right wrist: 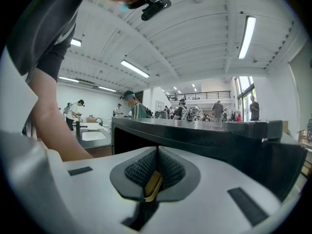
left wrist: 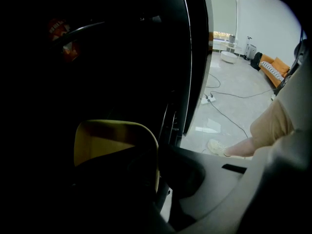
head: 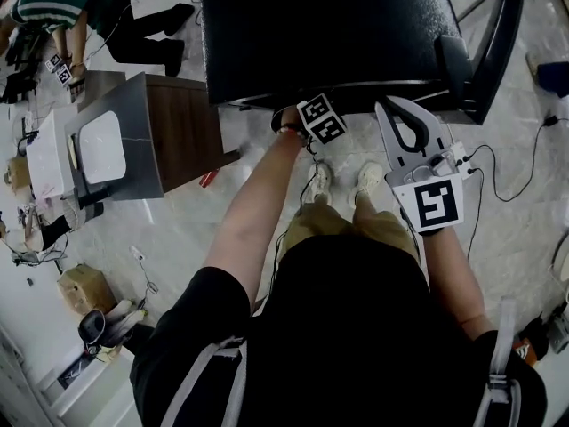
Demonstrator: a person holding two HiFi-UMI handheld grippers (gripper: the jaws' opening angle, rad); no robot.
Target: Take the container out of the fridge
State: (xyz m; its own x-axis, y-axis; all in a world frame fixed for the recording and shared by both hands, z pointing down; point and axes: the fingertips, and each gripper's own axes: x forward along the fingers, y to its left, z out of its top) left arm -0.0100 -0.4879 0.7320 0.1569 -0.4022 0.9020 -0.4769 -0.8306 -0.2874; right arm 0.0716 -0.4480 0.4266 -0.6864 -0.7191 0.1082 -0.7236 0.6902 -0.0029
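Container [left wrist: 105,136], yellow, round-cornered, pinched by left gripper [left wrist: 158,175]; right gripper [right wrist: 156,155] pressed together.

The person wears a black short-sleeved shirt [head: 347,327] with grey shoulder straps [head: 200,382], khaki shorts [head: 356,225] and pale sneakers [head: 366,178]. The right gripper [head: 396,105] is light grey with a black-and-white square marker [head: 436,205]; the left gripper [left wrist: 163,167] carries a marker cube [head: 321,119].
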